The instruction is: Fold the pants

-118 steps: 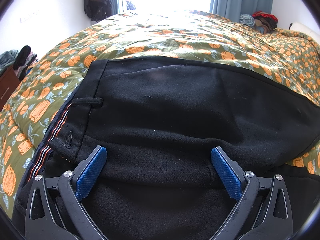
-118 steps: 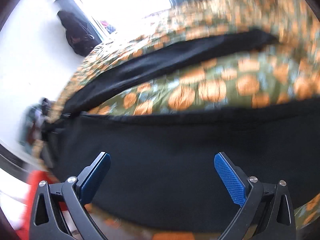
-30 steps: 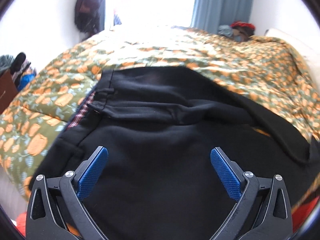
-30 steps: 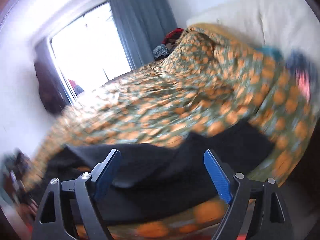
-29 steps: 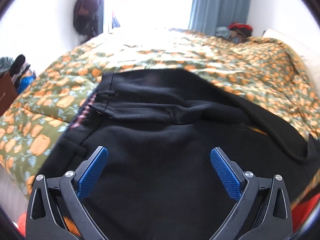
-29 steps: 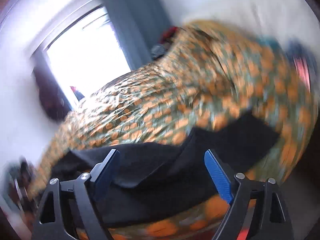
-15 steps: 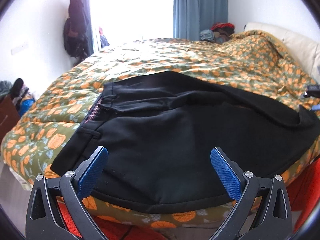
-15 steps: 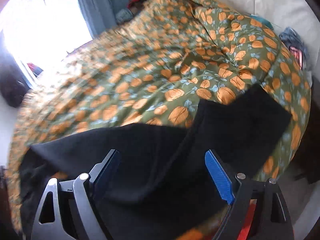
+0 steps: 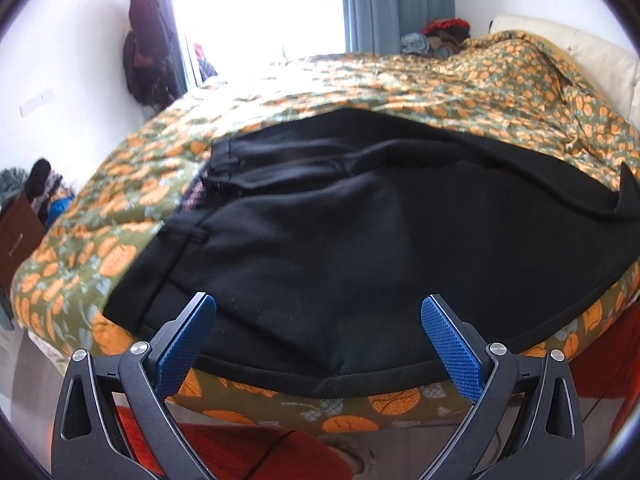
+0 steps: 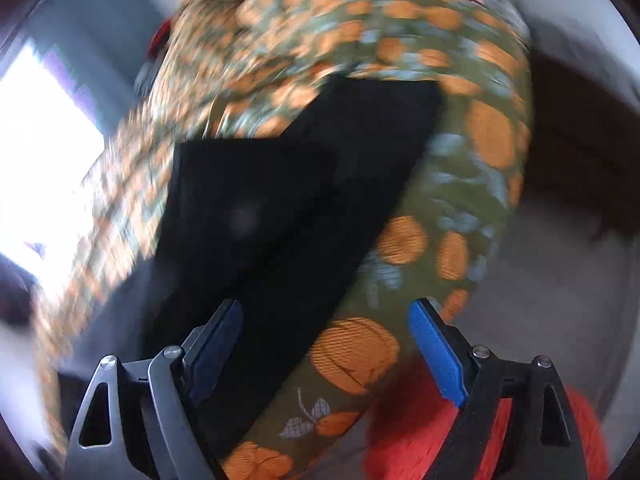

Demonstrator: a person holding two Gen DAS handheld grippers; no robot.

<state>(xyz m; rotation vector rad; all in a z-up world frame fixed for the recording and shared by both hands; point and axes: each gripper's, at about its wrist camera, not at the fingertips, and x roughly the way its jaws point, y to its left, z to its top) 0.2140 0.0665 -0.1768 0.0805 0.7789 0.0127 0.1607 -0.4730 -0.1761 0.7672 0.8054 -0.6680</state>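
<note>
The black pants (image 9: 340, 248) lie spread across the near edge of the bed, on the green quilt (image 9: 460, 88) printed with orange pumpkins, waistband to the left in the left wrist view and the legs running off to the right, one leg lying over the other with a loose ridge of cloth between them. From where I stand they look like soft, fairly thick cloth: light enough to lift with one pinch, limp rather than stiff, so any part not held will sag and drag across the quilt, and the matte weave should not slide out of ribbed pads. I would take hold at an edge where the layers stack up, the waistband corner (image 9: 132, 300) on one side and the leg ends (image 10: 380, 112) on the other, since a pinch in the middle of the flat panel would likely gather only the top layer. The left gripper (image 9: 316, 332) hangs just off the bed's edge, above the near hem, its blue fingers (image 9: 188, 340) spread wide with nothing between them and touching no cloth. The right gripper (image 10: 324, 344) shows in a badly smeared picture, tilted steeply over the corner of the bed where the leg ends lie; its fingers (image 10: 436, 356) also stand wide apart and empty, with the pants' edge and the quilt beneath them and something red (image 10: 420, 440) on the floor below.
</note>
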